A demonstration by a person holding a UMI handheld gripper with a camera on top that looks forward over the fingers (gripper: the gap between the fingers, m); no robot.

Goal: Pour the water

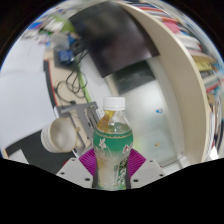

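Note:
A green-labelled plastic bottle (112,145) with a white cap (115,103) stands upright between my fingers, filling the space between the magenta pads (88,158). Both pads press against its sides, so my gripper (112,165) is shut on the bottle. The bottle's base is hidden below. Just left of the bottle and slightly beyond it, a white cup (62,134) lies tilted on the white table (40,100).
Cables (72,88) and small items lie further back on the table. A dark monitor (112,35) stands behind, with a white box-like unit (140,90) below it. A curved pale wall or shelf edge (185,80) runs along the right.

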